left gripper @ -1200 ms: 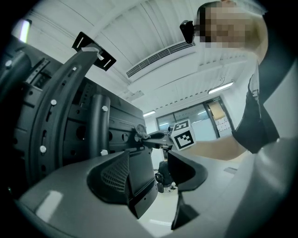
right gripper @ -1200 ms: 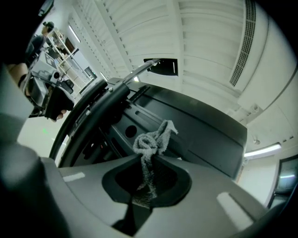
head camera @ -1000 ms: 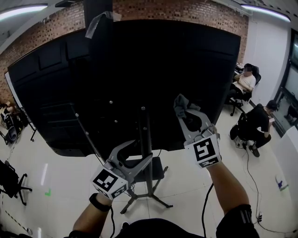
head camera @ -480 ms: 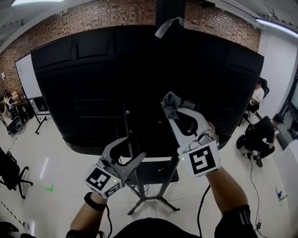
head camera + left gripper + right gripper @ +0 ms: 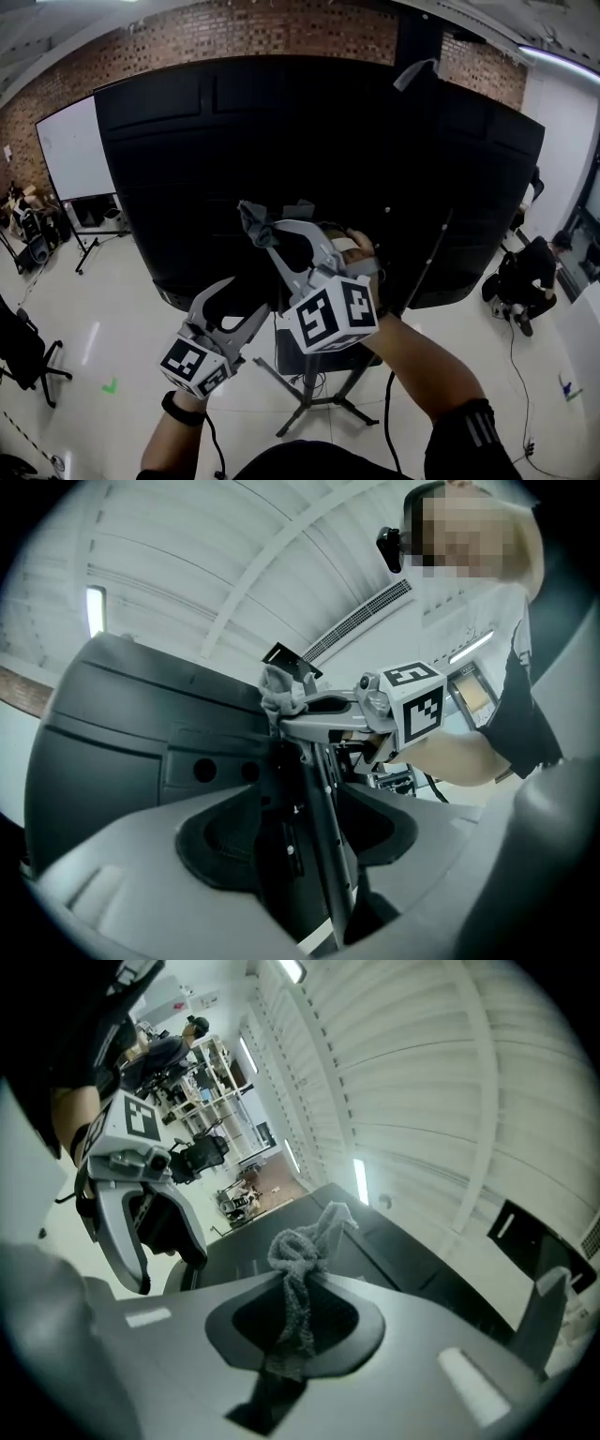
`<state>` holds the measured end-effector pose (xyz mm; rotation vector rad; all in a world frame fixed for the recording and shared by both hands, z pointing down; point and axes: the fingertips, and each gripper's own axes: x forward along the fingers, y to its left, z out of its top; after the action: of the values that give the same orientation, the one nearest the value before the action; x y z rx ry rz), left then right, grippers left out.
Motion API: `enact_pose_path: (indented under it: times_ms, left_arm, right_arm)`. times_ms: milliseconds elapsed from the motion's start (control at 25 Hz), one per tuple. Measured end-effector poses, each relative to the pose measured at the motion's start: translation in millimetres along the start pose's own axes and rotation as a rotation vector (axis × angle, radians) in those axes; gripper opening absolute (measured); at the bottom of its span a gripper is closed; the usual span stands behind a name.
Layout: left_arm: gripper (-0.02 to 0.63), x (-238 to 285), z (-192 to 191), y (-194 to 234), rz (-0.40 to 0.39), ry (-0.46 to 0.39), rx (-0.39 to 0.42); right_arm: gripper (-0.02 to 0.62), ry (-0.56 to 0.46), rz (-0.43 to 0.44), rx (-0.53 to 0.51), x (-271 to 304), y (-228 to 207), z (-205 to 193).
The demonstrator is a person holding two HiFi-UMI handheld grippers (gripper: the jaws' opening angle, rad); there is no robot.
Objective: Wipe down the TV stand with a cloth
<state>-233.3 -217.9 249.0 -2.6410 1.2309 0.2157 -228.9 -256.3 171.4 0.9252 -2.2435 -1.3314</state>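
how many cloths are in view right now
1. A grey cloth is pinched between the jaws of the right gripper, up near the back of the black TV. No other shows, though one may be hidden behind the screen.

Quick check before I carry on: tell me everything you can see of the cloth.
The cloth is grey and nubby, like terry or microfibre, and it is bunched into a twisted wad rather than spread flat. The right tongs are shut on its lower part, so a knot and one loose corner stick out past the tips. In the head view it is held up in front of the black back of the TV. Whether it touches that panel cannot be told.
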Motion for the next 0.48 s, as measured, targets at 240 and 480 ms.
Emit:
enact_pose_path:
  times_ms: [240,480]
  left_arm:
    - [0.278,-35.1,-4.6,32.4,0.024,0.003,-0.015]
    - [0.278,-49.4,-8.9,42.0,0.019,0.000,-0.038]
  right_arm:
    - [0.035,0.124,0.029,-0.168,65.3,31.3,10.2]
    - [0.035,0.202,0.027,-0.288,99.5,41.7,16.9]
